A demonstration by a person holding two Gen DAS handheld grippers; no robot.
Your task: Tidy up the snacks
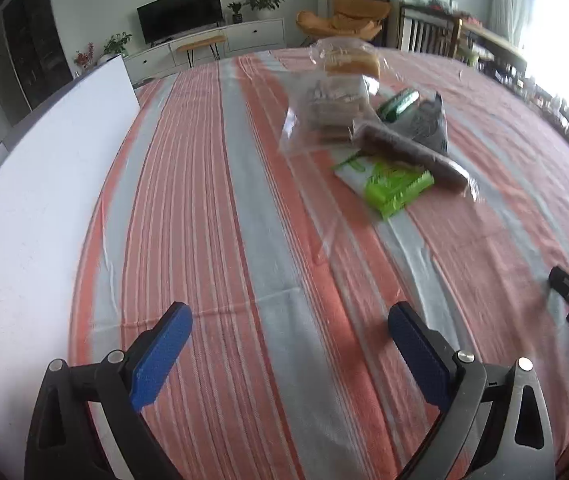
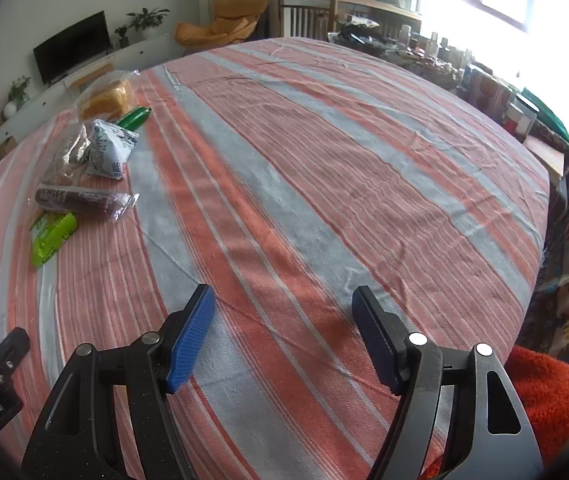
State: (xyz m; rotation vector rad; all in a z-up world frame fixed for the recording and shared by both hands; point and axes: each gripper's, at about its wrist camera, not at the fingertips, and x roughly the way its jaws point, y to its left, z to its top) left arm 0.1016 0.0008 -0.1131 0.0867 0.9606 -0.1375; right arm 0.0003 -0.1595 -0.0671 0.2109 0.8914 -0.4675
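both hand-held grippers (image 1: 290,322) (image 2: 284,306) gape wide; white pouch (image 2: 109,155) reads "蓝".

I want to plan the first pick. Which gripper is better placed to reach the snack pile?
Probably the left. The left gripper is open with the snack pile ahead, slightly right. From the right gripper, also open, the pile lies far to the left, beyond the left gripper.

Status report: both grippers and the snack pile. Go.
Left gripper open, empty. Right gripper open, empty. Snack pile untouched on striped cloth: brown wrapped roll atop lime-green packet. Nothing in the way.
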